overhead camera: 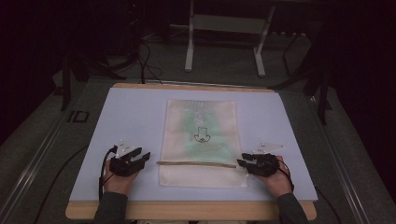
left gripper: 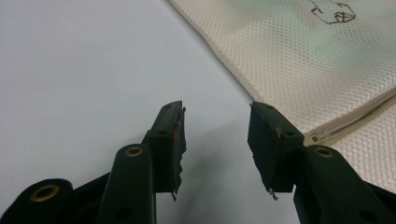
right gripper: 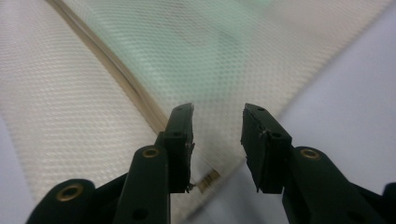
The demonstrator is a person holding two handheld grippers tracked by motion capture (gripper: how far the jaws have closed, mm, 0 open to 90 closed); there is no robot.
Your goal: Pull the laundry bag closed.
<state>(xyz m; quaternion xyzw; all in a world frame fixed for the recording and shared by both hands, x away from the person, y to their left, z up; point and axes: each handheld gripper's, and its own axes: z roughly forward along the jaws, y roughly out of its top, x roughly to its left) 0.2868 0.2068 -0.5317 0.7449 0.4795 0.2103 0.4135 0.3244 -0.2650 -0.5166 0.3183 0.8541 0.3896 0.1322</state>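
Note:
A cream mesh zip bag [overhead camera: 198, 135] lies flat in the middle of the pale blue mat [overhead camera: 130, 116], with something green inside and a small black drawing on it. Its tan zipper [overhead camera: 196, 164] runs across near the front end. My left gripper [overhead camera: 141, 154] rests on the mat just left of the bag, open, with bare mat between its jaws [left gripper: 217, 116]; the bag's edge and zipper end [left gripper: 327, 135] lie to its right. My right gripper [overhead camera: 243, 160] sits at the zipper's right end, open [right gripper: 218, 116], above the bag's edge, with the metal zipper pull [right gripper: 208, 181] below its jaws.
The mat covers a wooden table [overhead camera: 187, 211] whose front edge is near the person's sleeves. Beyond the table stand a white frame's legs [overhead camera: 189, 51] and dark cables [overhead camera: 147, 65] on the floor. Bare mat lies on both sides of the bag.

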